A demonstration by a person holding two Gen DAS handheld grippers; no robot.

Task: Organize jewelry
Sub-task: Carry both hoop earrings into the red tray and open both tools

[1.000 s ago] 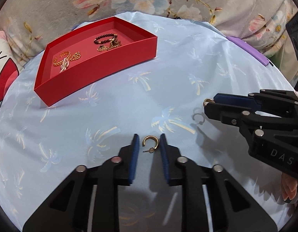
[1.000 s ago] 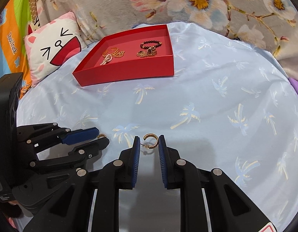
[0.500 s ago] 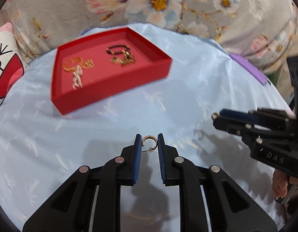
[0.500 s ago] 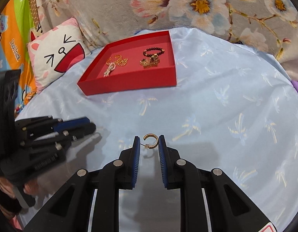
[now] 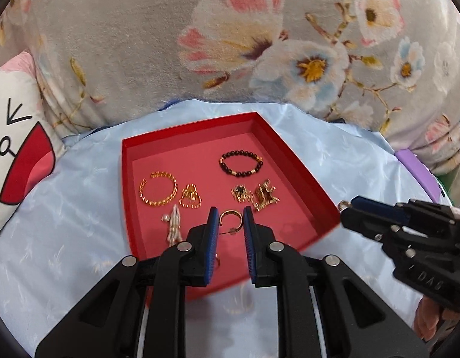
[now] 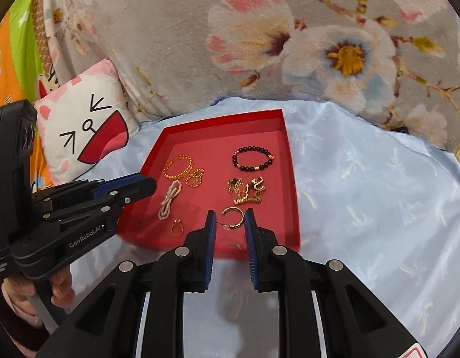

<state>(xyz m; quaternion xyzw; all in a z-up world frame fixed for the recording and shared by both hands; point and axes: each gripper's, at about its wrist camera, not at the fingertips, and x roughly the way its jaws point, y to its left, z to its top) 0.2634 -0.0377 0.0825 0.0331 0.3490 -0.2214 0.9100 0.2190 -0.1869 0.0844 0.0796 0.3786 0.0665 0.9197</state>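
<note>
Nearest us, our left gripper is closed on a gold hoop earring, pinched between its blue pads above the near part of the red tray. Our right gripper likewise clamps a second gold hoop earring over the tray's near edge; in the left wrist view it enters from 3 o'clock. A small gold ring lies on the tray floor at 9 o'clock from that earring. Farther in, a pale beaded piece sits at 10 o'clock, then a gold chain bracelet touching a gold heart piece, and a gold tangle at 1 o'clock. At the far end rests a dark bead bracelet. The tray sits on a pale blue cloth, a cartoon-face pillow at 10 o'clock and a floral blanket at 12 o'clock.
</note>
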